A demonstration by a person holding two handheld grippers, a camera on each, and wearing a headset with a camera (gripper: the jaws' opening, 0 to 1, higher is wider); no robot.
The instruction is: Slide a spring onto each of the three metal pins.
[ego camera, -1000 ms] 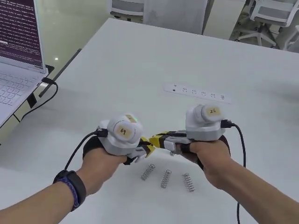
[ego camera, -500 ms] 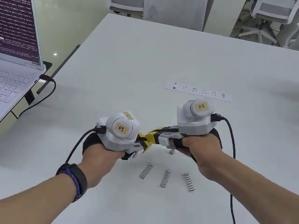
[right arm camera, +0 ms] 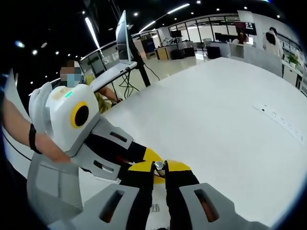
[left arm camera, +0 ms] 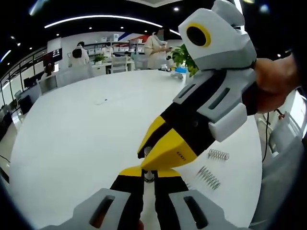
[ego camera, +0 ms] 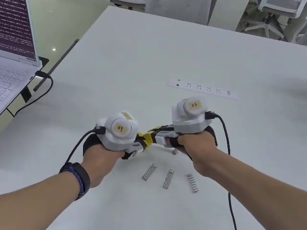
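Three coil springs lie in a row on the white table: spring, spring and spring. Just above them my two grippers meet tip to tip. My left gripper comes in from the left, my right gripper from the right. Between the right gripper's yellow tips sits the round end of a small metal pin, and the jaws are shut on it. The left gripper's jaws are closed on a small metal piece, touching the right gripper's tips. Two springs lie beyond.
A white power strip lies farther back on the table. An open laptop stands at the far left with a black cable beside it. Office chairs stand past the far edge.
The head camera has tilted, so the whole picture has shifted. The two grippers stay tip to tip above the springs, which have not moved.
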